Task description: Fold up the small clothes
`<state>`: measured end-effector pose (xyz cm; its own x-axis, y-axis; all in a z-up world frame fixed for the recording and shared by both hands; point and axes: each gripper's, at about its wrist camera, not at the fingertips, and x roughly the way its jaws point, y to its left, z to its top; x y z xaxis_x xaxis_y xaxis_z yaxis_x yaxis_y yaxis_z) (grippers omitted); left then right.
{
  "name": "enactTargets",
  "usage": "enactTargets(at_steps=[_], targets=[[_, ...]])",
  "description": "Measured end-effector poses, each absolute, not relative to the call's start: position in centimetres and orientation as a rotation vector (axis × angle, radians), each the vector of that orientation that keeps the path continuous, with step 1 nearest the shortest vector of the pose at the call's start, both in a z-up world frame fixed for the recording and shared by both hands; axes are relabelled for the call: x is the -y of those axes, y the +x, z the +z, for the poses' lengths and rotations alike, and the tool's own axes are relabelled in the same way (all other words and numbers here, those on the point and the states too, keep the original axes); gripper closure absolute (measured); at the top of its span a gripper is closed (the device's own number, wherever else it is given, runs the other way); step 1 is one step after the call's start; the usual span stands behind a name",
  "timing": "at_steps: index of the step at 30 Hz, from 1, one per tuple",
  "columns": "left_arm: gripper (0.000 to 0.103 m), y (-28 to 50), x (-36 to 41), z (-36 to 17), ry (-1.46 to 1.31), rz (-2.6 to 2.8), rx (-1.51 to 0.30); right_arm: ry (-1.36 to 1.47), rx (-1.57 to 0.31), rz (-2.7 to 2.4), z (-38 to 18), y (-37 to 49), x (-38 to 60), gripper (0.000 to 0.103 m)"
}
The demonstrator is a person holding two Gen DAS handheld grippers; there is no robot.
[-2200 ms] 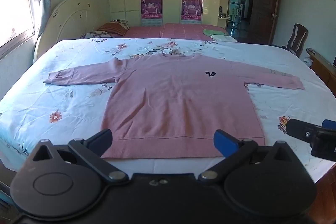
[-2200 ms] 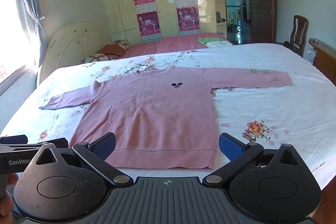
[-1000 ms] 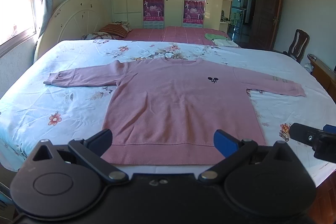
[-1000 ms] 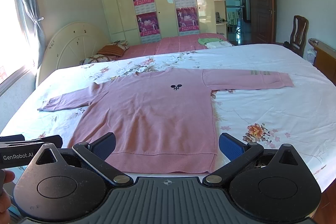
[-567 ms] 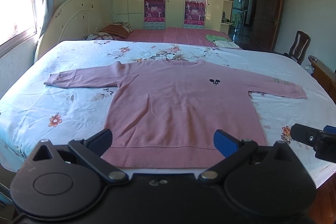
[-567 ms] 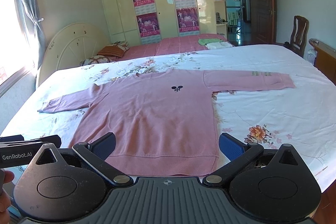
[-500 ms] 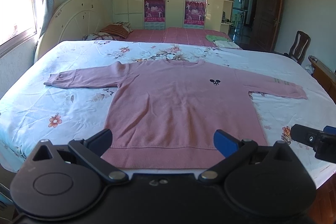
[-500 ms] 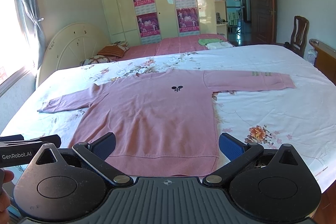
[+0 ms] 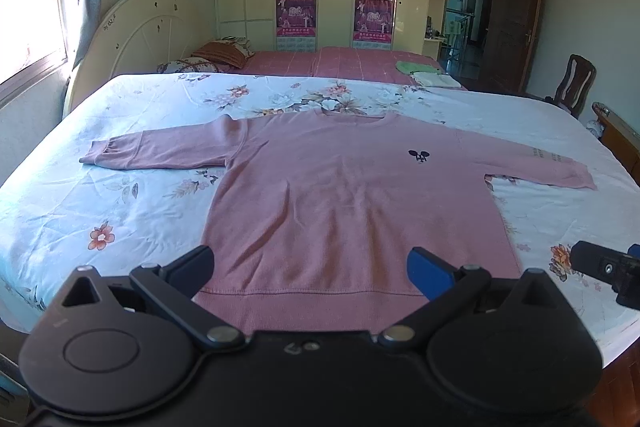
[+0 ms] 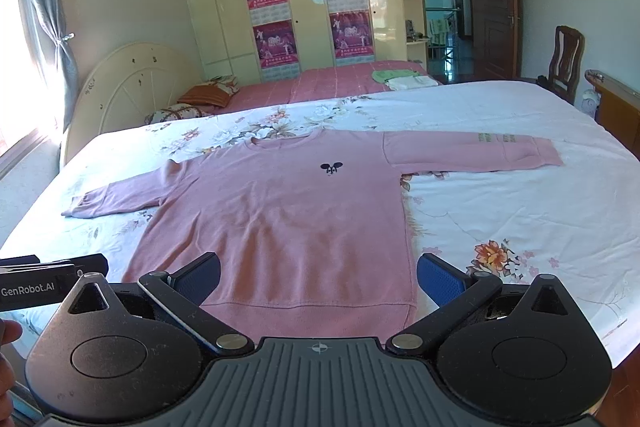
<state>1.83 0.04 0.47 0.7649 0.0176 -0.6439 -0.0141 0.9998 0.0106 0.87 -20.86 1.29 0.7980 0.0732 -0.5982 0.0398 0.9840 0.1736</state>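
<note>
A: What had changed over the last 2 seconds?

B: Little. Both views had risen slightly; the pink sweater still lay flat on the bed, sleeves out.

A: Fingers?

B: Left gripper and right gripper spread wide, holding nothing. Folding had not begun.

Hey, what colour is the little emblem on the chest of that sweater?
The emblem is dark, close to black or navy, on the pink sweater. The right wrist view shows it best.
</note>
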Motion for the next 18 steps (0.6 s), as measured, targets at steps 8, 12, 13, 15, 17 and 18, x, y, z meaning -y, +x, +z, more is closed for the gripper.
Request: enactTargets(at_steps=[8,12,13,15,17,18], targets=[[0.000,5.7,-0.9,-0.3,0.018,-0.003,-0.710,0.178,-0.664,-0.023,0.3,3.9,21.3,0.000],[0.000,8.3,-1.3,-0.9,0.021,-0.018,-0.716,0.171,-0.642,-0.047,0.0,5.7,21.2,0.000],[0.000,9.0,-1.5,-1.0,0.021,-0.021,-0.717,0.170,-0.637,-0.052,-0.1,6.2,21.2,0.000],[0.000,10.4,-1.8,-1.3,0.026,-0.027,-0.717,0.169,-0.622,-0.061,-0.2,7.4,21.3,0.000],[0.000,11.9,-2.1,-1.7,0.031,-0.028,-0.714,0.168,-0.606,-0.075,-0.5,8.6,21.4,0.000],[0.000,12.7,-2.3,-1.9,0.032,-0.027,-0.712,0.167,-0.599,-0.082,-0.6,9.3,21.4,0.000]])
